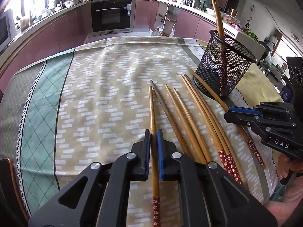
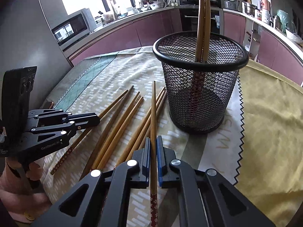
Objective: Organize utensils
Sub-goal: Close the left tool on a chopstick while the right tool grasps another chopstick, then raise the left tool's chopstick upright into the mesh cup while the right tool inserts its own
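Wooden chopsticks (image 1: 189, 117) lie loose on the tablecloth (image 1: 106, 87) near its right edge beside the mesh cup (image 1: 223, 64), and the left gripper (image 1: 153, 138) and right gripper (image 2: 153, 145) each pinch one light, stiff, slippery stick near its middle.

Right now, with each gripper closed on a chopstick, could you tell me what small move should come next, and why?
Probably lift the right gripper and its bamboo chopstick with the red flowered end toward the black wire-mesh cup: the cup stands just ahead, open-topped, with two chopsticks already upright inside.
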`<control>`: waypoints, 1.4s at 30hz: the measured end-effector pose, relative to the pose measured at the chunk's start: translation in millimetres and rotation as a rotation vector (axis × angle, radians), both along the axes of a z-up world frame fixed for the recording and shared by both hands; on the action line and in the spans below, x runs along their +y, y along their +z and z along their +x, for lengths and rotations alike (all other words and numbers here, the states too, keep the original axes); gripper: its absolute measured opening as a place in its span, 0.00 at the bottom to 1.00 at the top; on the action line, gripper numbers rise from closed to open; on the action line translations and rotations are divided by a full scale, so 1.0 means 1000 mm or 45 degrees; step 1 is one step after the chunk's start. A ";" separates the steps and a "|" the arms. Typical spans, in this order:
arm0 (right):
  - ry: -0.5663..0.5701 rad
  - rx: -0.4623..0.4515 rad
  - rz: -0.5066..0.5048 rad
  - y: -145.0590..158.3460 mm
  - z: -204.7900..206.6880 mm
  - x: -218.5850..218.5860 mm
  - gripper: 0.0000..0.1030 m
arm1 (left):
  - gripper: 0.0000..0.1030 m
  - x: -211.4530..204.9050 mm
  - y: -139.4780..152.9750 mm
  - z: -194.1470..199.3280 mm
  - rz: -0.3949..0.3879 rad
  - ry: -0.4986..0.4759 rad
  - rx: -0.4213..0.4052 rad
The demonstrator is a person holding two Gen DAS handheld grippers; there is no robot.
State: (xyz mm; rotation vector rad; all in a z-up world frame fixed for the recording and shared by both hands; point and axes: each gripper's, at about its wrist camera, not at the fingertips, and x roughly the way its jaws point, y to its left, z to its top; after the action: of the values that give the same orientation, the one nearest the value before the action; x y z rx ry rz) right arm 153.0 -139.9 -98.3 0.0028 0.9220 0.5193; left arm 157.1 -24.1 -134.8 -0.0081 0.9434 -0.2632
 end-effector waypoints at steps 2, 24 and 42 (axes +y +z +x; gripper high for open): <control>0.012 -0.019 0.011 0.005 -0.003 -0.001 0.06 | 0.07 0.000 0.005 -0.003 -0.010 -0.006 -0.014; 0.000 -0.246 0.215 0.073 -0.028 -0.040 0.06 | 0.07 -0.007 0.109 -0.048 -0.243 -0.220 -0.242; -0.048 -0.480 0.247 0.133 -0.014 -0.059 0.06 | 0.07 -0.018 0.182 -0.029 -0.390 -0.266 -0.426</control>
State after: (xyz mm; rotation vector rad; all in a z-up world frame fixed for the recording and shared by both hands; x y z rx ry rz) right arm 139.4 -199.0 34.5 0.0946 0.5009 0.5496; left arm 128.0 -42.3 46.8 -0.1433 0.5643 -0.5823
